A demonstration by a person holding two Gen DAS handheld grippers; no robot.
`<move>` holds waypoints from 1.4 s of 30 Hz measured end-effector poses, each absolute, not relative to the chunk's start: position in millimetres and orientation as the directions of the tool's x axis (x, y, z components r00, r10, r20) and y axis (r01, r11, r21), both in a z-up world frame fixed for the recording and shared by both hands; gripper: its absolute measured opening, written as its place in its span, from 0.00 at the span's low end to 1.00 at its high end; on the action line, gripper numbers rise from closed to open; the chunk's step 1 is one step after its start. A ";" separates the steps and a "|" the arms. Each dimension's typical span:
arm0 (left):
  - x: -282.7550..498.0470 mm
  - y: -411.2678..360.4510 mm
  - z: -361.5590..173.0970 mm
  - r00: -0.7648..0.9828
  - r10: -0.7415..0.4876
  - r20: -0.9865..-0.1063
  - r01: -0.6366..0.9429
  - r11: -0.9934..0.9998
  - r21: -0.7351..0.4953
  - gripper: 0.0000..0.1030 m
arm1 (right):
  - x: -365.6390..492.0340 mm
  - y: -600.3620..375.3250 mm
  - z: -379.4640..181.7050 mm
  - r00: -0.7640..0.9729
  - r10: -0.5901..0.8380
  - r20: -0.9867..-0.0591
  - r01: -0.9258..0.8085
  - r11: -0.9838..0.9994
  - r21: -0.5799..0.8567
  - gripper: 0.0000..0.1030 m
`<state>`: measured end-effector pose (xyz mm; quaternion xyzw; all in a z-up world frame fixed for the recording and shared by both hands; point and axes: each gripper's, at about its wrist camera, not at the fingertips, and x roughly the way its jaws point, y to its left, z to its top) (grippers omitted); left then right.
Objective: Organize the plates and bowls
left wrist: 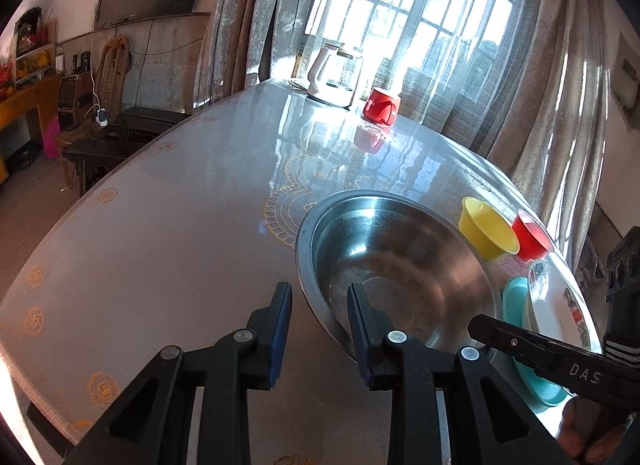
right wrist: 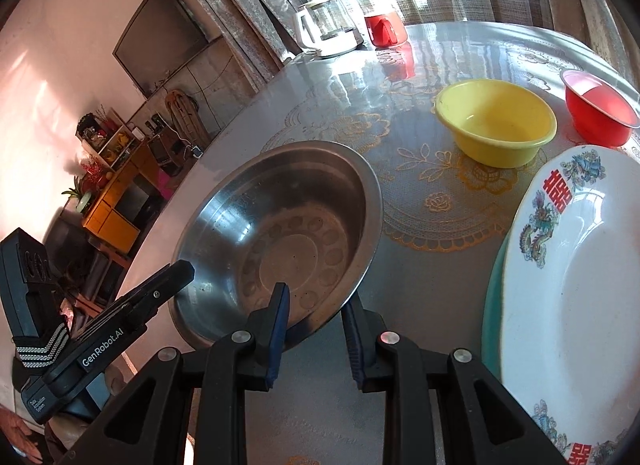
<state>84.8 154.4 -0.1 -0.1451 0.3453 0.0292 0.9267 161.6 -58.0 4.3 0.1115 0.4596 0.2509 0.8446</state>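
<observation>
A steel bowl (left wrist: 400,257) (right wrist: 280,241) sits on the round table. My left gripper (left wrist: 319,309) is open with the bowl's near-left rim between its fingers. My right gripper (right wrist: 314,313) is open with the bowl's near-right rim between its fingers. Neither pair of pads presses the rim. A yellow bowl (left wrist: 486,231) (right wrist: 496,121) and a red bowl (left wrist: 530,233) (right wrist: 600,113) stand behind. A white patterned plate (left wrist: 560,309) (right wrist: 576,305) lies on a teal plate (left wrist: 516,301) (right wrist: 490,305) at the right.
A white kettle (left wrist: 334,75) (right wrist: 326,31) and a red mug (left wrist: 382,105) (right wrist: 384,29) stand at the table's far side by the curtained window. The table (left wrist: 160,249) has a lace-patterned cover. Benches and shelves stand to the left.
</observation>
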 end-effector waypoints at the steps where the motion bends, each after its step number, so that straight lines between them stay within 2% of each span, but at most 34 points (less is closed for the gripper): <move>1: 82.8 153.7 3.8 0.766 -0.030 -0.642 -0.159 0.959 -0.234 0.28 | 161.2 -57.9 4.9 0.449 0.527 -0.722 -0.323 0.849 0.419 0.27; 7: 78.6 141.0 18.4 0.781 0.025 -0.624 -0.155 0.976 -0.155 0.30 | 155.0 -62.9 10.7 0.469 0.519 -0.715 -0.326 0.854 0.407 0.31; 16: 82.8 107.7 25.9 0.785 0.000 -0.620 -0.078 0.992 -0.100 0.31 | 142.0 -87.2 30.7 0.549 0.492 -0.676 -0.335 0.870 0.361 0.31; 42: 138.7 16.5 26.1 0.754 -0.039 -0.656 0.097 0.994 0.052 0.31 | 205.9 -194.1 38.2 0.636 0.388 -0.667 -0.111 0.902 0.418 0.31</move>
